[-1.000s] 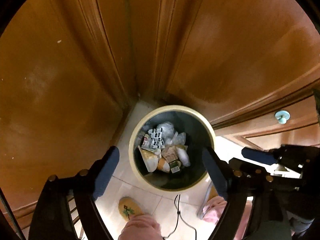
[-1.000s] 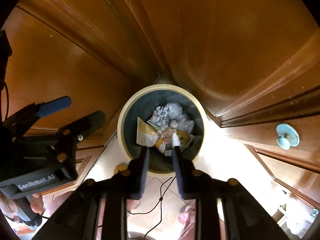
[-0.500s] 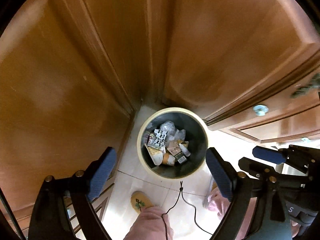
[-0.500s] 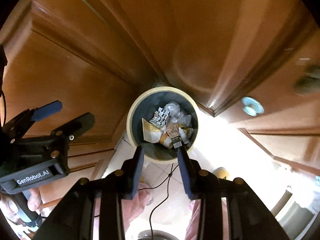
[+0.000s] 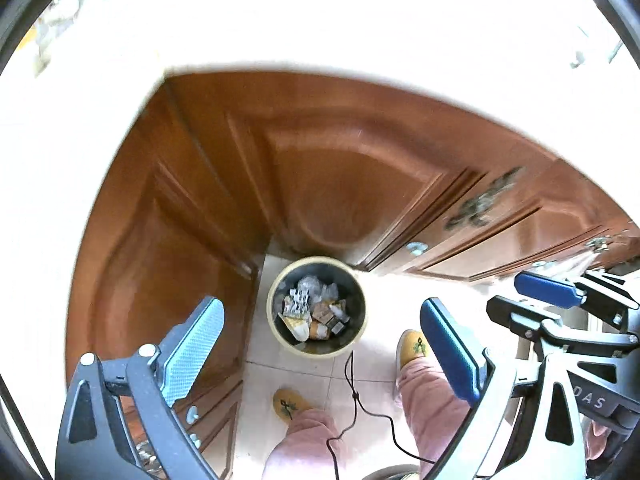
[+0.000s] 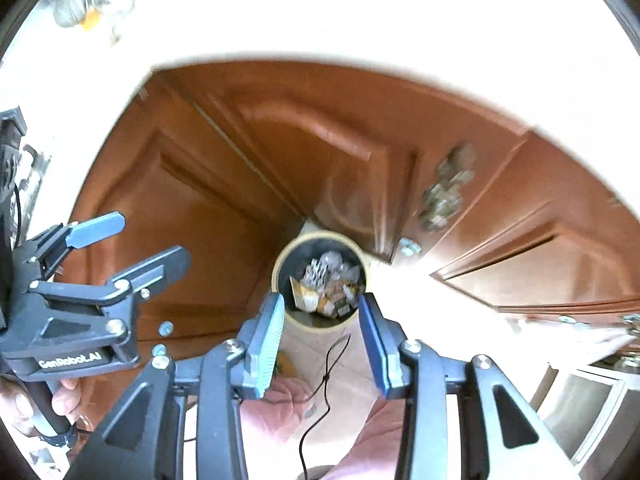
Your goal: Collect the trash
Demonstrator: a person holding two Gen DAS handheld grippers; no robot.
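The bin is a round, cream-rimmed tub, dark inside, standing on the tiled floor in the corner of the wood cabinets. Trash fills its bottom: crumpled clear plastic, a printed wrapper, yellow and orange packets. The left gripper hangs high above, its jaws wide and just opened further, nothing between them. The right gripper, at 3 o'clock of the left, has narrower jaws, also just opening, empty.

trash in bin on floor, in cabinet corner, person's feet before it
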